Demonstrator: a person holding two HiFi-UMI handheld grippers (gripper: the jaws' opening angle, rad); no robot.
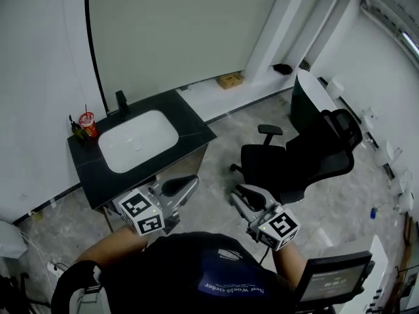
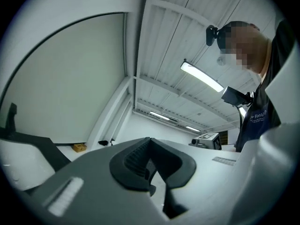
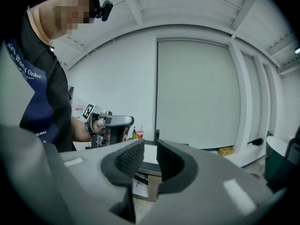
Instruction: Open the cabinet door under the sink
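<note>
The black counter [image 1: 190,126] with a white basin [image 1: 137,140] stands against the left wall. Only a tan strip of the cabinet [image 1: 192,161] beneath it shows; the door itself is hidden under the counter's edge. My left gripper [image 1: 186,183] hangs just in front of the counter's near corner, its jaws together with nothing held. My right gripper [image 1: 237,192] is further right, over the floor, jaws a little apart and empty. In the right gripper view the counter [image 3: 151,164] and tan cabinet panel [image 3: 152,189] show through the gap of the right gripper [image 3: 150,150], with the left gripper [image 3: 112,124] beside them.
A red cup [image 1: 87,123], a green bottle [image 1: 76,131] and a black faucet [image 1: 122,101] stand on the counter's back edge. A black office chair [image 1: 294,159] is close on the right. A cardboard box [image 1: 230,80] lies by the far wall. A monitor [image 1: 330,281] sits at bottom right.
</note>
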